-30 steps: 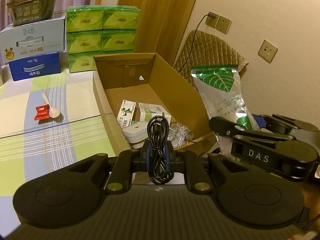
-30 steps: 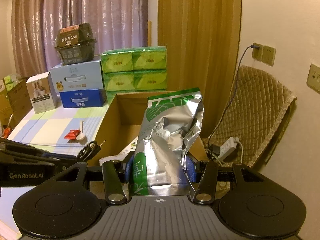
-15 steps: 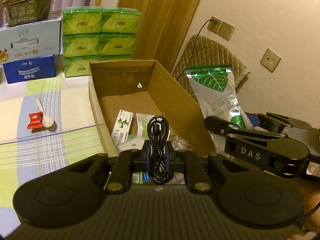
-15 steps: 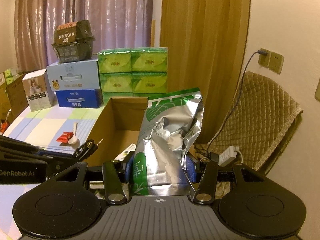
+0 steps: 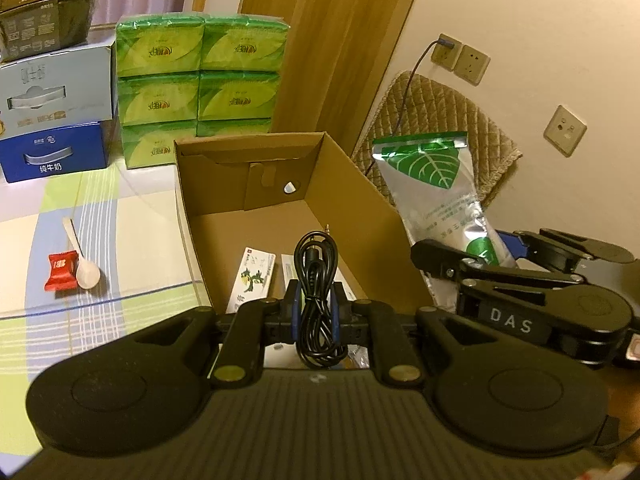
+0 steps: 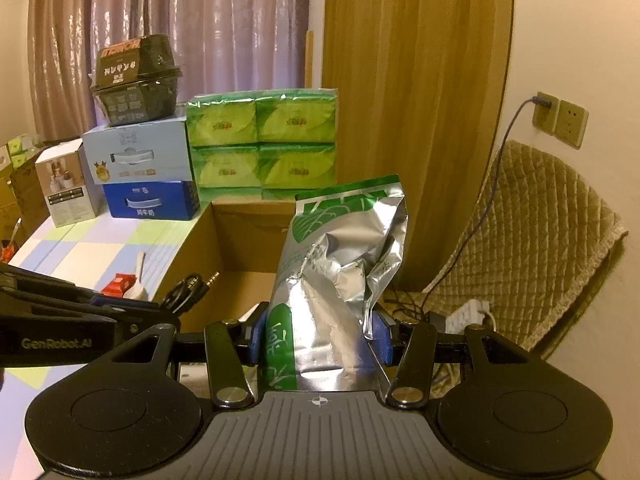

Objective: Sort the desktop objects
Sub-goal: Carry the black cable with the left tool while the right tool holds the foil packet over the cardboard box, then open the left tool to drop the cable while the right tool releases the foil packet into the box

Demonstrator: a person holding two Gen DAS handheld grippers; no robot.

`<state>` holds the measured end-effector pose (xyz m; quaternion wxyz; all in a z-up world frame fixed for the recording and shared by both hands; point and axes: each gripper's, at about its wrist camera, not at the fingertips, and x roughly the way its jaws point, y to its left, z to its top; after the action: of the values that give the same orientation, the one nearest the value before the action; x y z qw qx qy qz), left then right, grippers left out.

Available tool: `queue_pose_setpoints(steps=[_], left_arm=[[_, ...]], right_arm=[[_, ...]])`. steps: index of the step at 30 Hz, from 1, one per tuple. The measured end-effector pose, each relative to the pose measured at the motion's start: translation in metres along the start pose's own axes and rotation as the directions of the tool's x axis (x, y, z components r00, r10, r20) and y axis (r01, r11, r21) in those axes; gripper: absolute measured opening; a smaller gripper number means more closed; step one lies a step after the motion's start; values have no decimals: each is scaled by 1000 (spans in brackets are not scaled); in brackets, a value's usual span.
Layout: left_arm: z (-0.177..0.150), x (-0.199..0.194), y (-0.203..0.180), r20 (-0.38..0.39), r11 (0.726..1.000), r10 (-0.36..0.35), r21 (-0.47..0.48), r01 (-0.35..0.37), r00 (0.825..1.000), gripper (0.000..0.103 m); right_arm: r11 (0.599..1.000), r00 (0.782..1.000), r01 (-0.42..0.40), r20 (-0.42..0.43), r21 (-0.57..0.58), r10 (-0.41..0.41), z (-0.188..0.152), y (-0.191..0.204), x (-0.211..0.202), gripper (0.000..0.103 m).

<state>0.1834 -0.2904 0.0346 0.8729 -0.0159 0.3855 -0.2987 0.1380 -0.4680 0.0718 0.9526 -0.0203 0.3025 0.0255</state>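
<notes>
While both hands are busy, the person is carrying two things toward the cardboard box [image 5: 348, 184] in the middle of the left wrist view. The left tongs [image 5: 316, 312] are squeezing tight on a coiled black cable [image 5: 318, 276], which is standing up between the blue pads right above the near end of the box. The right tongs [image 6: 320, 340] are closed on a shiny silver and green bag [image 6: 340, 280], pinching it near its bottom so it is sticking up tall. In the left wrist view, that bag is showing at the right side, just outside the box wall.

Small packets [image 5: 252, 276] are already lying on the box floor. A white spoon [image 5: 82, 260] and a red candy [image 5: 62, 270] are waiting on the tabletop [image 5: 120, 240] at the left, so the sorting looks only partly done.

Next, the left tongs probably need to dip lower into the box and open to let the cable drop. The bag likely needs to swing over the wall first.
</notes>
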Motion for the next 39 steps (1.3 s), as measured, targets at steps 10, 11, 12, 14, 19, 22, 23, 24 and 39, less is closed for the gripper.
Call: queue_pose_setpoints(steps=[10,11,12,14,19,22,23,24,39], left_arm=[[10,24,11,-13,1000,-5,-15,5,1000,11],[11,26,12,-7,1000,-14,-17,13,1000,11],[12,29,13,-6,1000,-18,-16,17,1000,11],[14,32,15,4,1000,-8,-21,9,1000,23],[16,28,25,33,999,23,-38,-21,999,30],[15,23,32,38,998,34,-52,-32,999,31],[14,21,34,37,998,36,-56,-34,999,31],[13,20,35,34,998,41,-59,-39,999,32],[10,11,42,38,997,70,-37,-68,997,55]], right_arm=[[1000,1000,-3,-10,-2,3,11,1,24,48],[1000,1000,-2,-11,-5,2,10,1,25,48],[1000,1000,-2,-13,-9,2,10,2,26,48],[1000,1000,-2,-17,-9,2,9,2,28,48],[1000,1000,2,-25,-13,-3,9,2,32,48],[1000,1000,4,-30,-14,-5,9,2,34,48],[1000,999,4,-31,-13,-4,9,2,35,48],[1000,999,2,-33,-12,-3,9,2,35,48],[1000,999,-14,-39,-22,13,16,12,43,48]])
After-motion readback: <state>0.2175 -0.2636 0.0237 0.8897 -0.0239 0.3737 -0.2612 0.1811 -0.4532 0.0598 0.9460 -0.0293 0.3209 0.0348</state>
